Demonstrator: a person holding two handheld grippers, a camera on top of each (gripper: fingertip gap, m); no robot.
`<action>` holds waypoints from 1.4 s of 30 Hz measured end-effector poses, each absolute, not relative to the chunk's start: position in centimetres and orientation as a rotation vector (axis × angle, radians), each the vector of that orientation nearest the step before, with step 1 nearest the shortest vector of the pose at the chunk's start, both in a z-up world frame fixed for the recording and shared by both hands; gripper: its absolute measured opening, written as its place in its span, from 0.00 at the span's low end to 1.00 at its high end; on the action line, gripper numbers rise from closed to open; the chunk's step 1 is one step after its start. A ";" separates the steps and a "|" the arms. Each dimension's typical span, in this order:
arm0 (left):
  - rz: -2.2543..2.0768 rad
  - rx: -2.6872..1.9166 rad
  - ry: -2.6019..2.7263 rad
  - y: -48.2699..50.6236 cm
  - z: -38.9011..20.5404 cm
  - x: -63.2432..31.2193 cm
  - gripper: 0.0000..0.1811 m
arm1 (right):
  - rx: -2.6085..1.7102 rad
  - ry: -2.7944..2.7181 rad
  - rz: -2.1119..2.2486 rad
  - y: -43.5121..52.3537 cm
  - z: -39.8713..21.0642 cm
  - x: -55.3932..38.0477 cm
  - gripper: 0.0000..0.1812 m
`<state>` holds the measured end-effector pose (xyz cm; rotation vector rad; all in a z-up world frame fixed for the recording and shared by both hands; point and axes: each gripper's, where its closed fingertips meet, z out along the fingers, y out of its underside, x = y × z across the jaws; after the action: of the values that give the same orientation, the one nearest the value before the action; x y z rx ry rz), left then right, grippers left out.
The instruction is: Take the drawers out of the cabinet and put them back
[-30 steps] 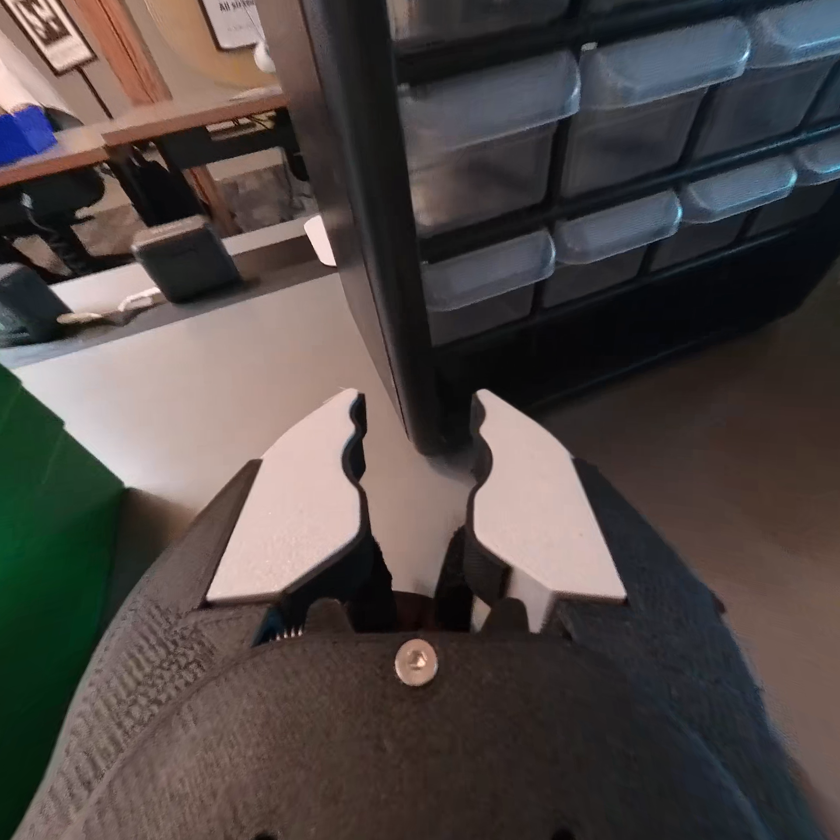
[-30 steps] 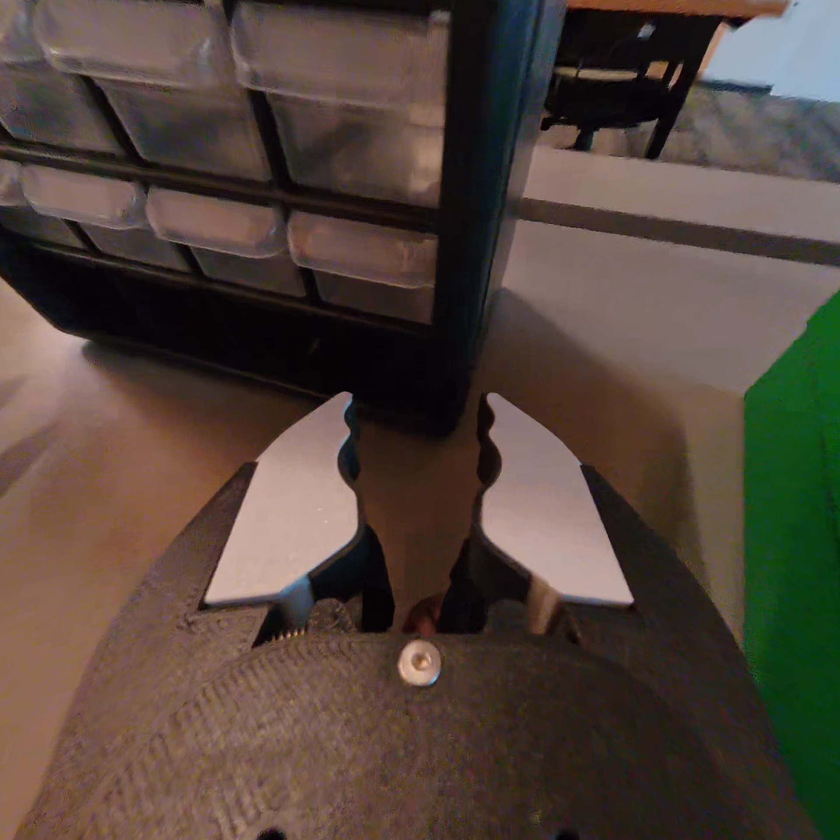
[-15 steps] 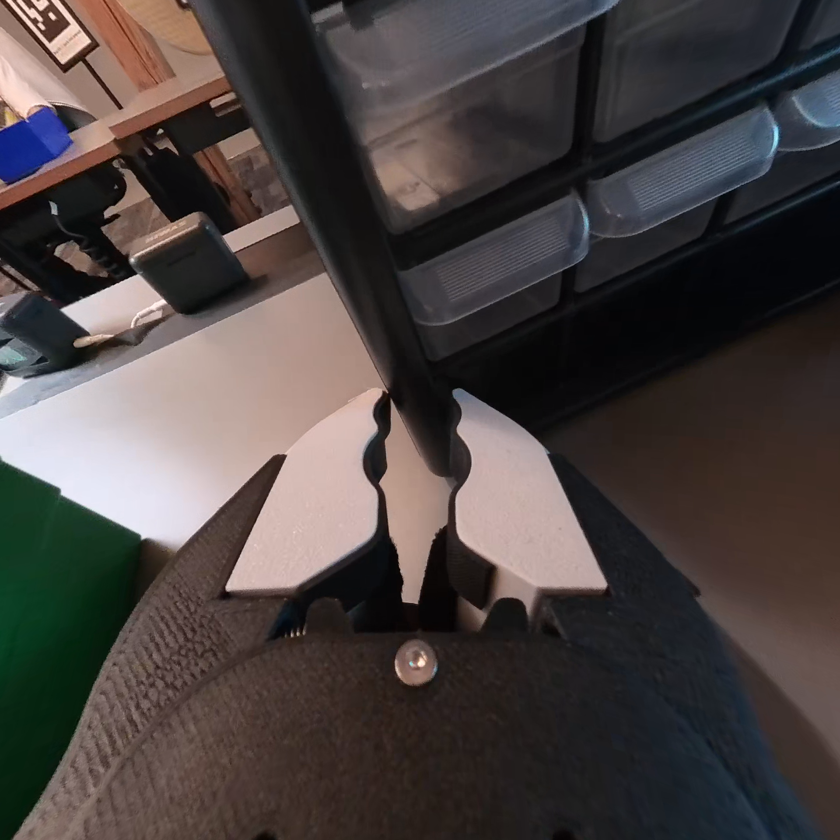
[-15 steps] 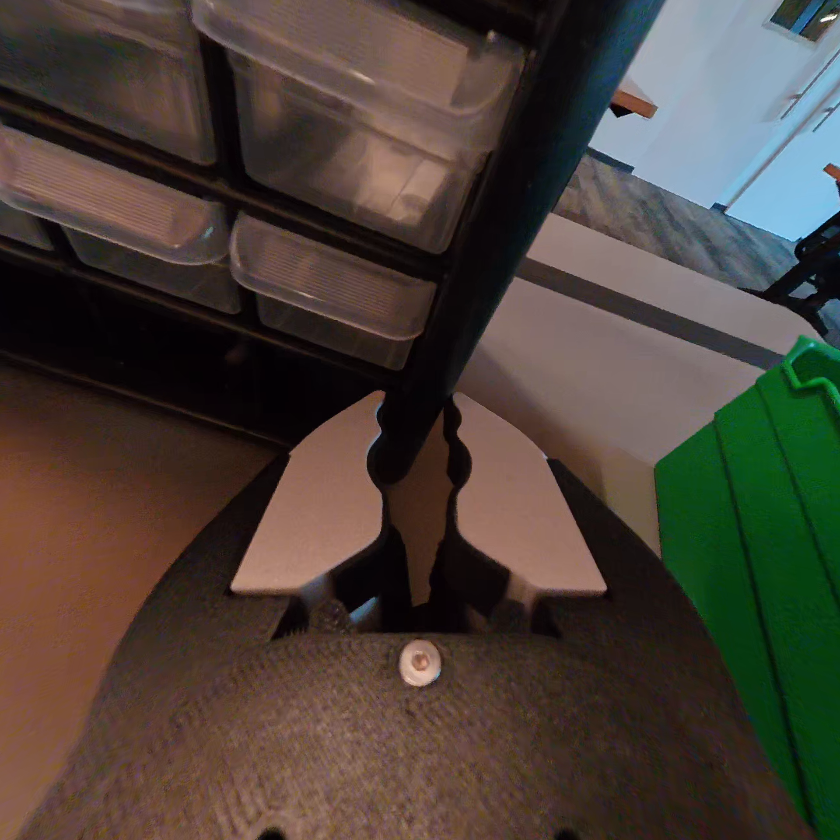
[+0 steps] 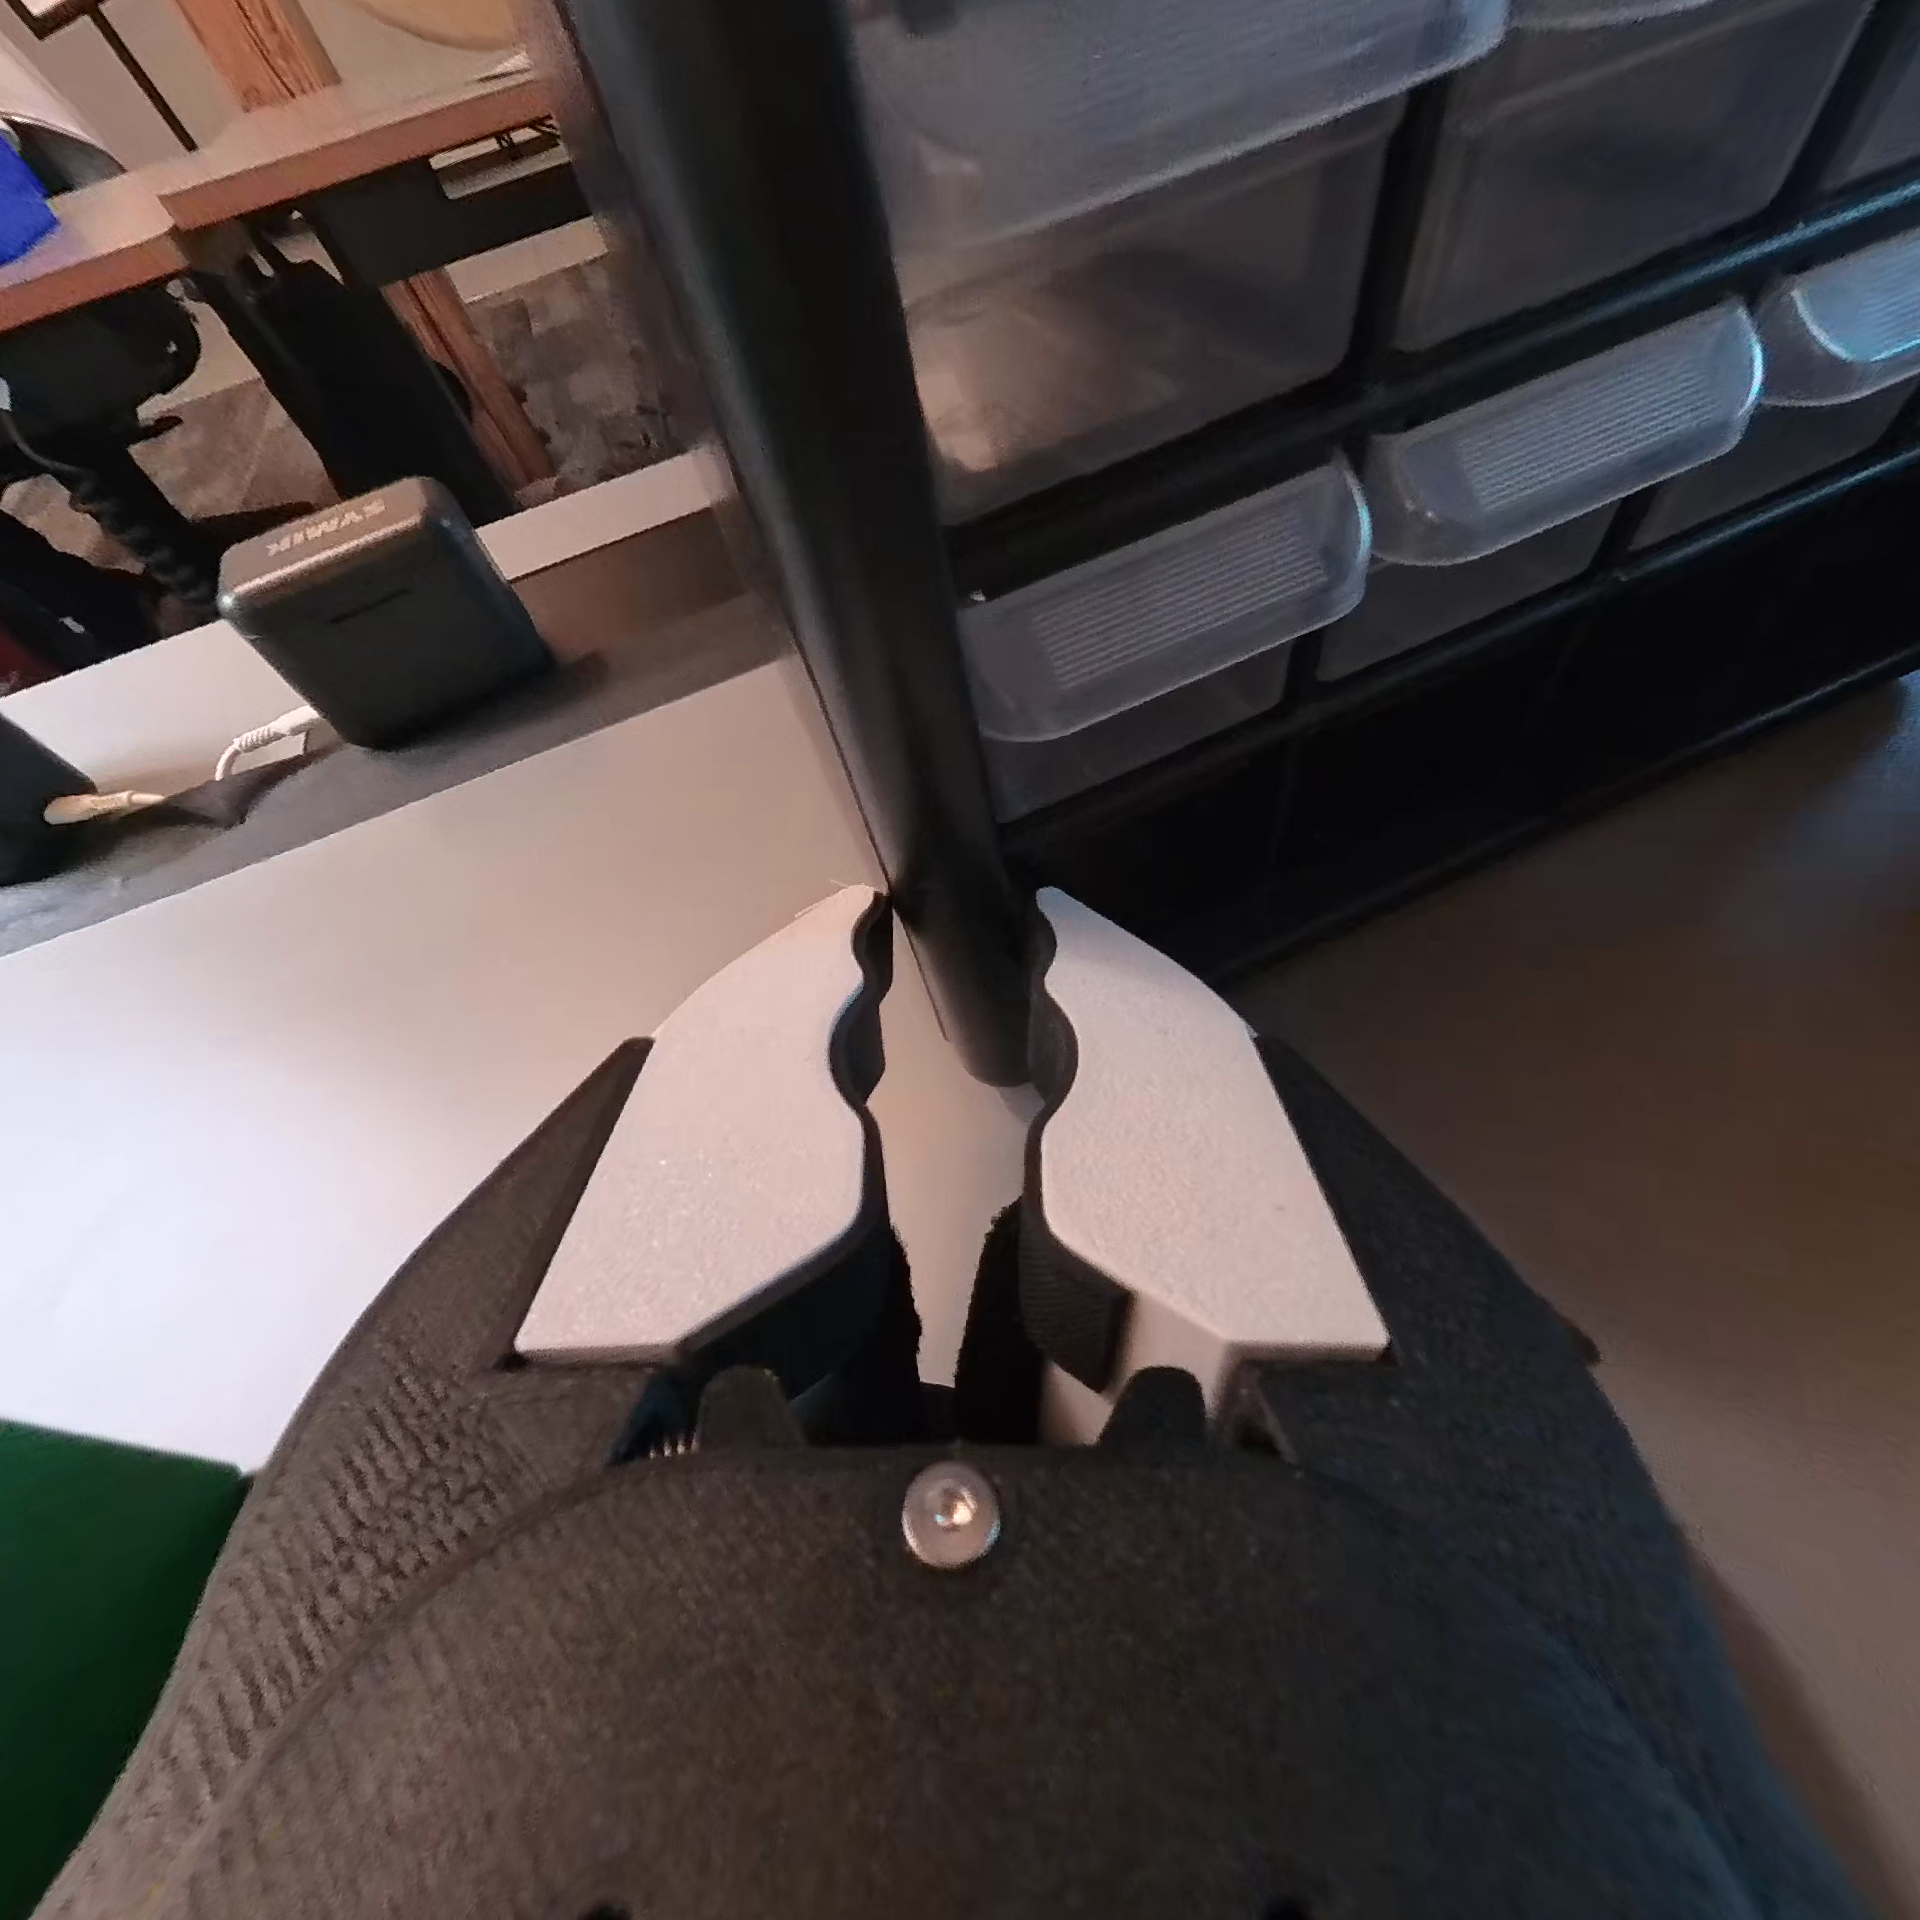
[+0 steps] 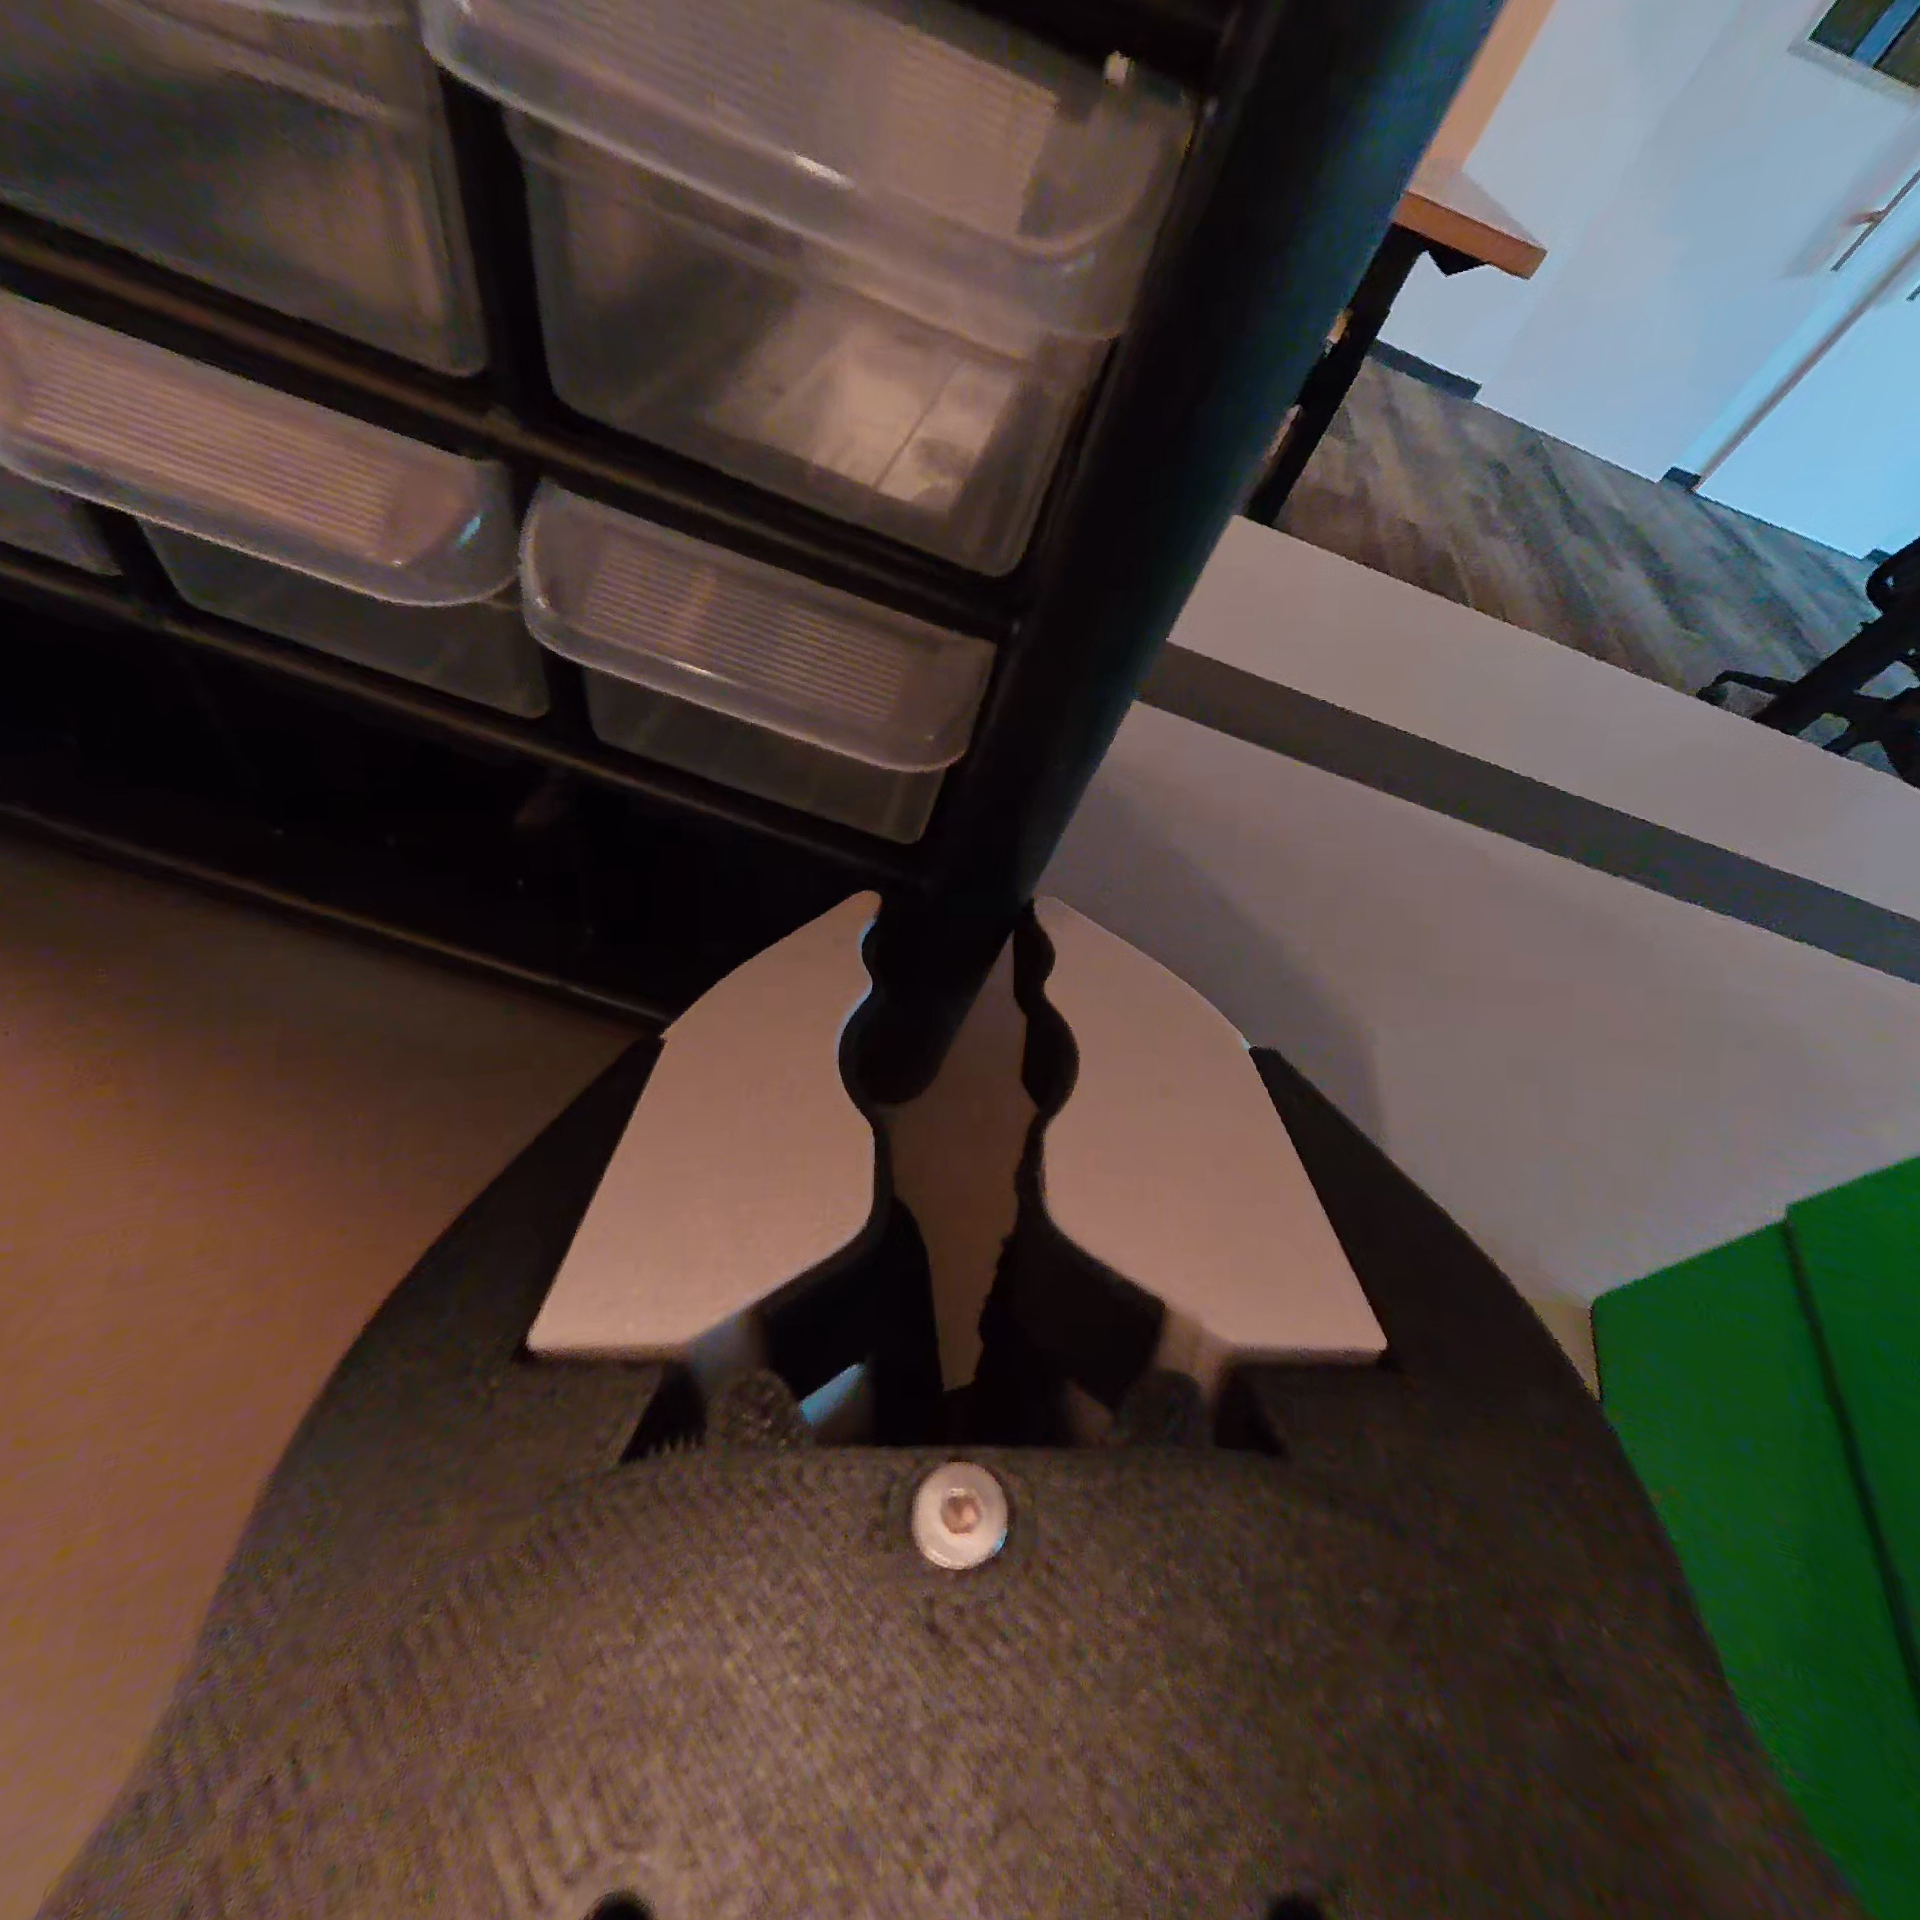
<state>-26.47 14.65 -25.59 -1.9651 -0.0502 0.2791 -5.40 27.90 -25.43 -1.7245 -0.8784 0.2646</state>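
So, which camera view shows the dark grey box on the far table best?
The left wrist view: the dark grey box sits whole on the far table, left of the cabinet. The right wrist view does not show it, only the cabinet's other side.

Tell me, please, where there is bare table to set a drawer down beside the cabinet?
Bare table lies left of the cabinet, up to the dark box, and right before the green bin. Cabinet corners are crowded by grippers.
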 end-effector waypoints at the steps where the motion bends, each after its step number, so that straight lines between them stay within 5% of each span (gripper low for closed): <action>1: 0.282 -1.965 -0.053 14.9 -25.6 -26.7 0.13 | -1.725 -0.879 0.266 28.2 -25.4 -5.6 0.12; 19: 0.349 -2.024 -0.028 17.5 -26.5 -28.5 0.13 | -1.727 -0.917 0.179 31.6 -25.9 -7.9 0.13; 22: 0.430 -2.093 0.054 16.6 -27.5 -27.5 0.17 | -1.740 -0.966 0.144 30.6 -26.6 -7.8 0.24; 25: 0.484 -1.926 0.127 15.4 -25.5 -26.0 0.09 | -1.633 -0.896 0.183 29.2 -24.9 -7.2 0.22; 42: 0.369 -1.998 0.236 8.2 -26.6 -20.8 0.12 | -1.937 -0.914 0.233 20.7 -28.2 -2.4 0.22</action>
<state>-20.84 8.17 -26.63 -1.9978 0.2362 0.3693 -2.45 20.67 -28.24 -1.9367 -0.9140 0.2334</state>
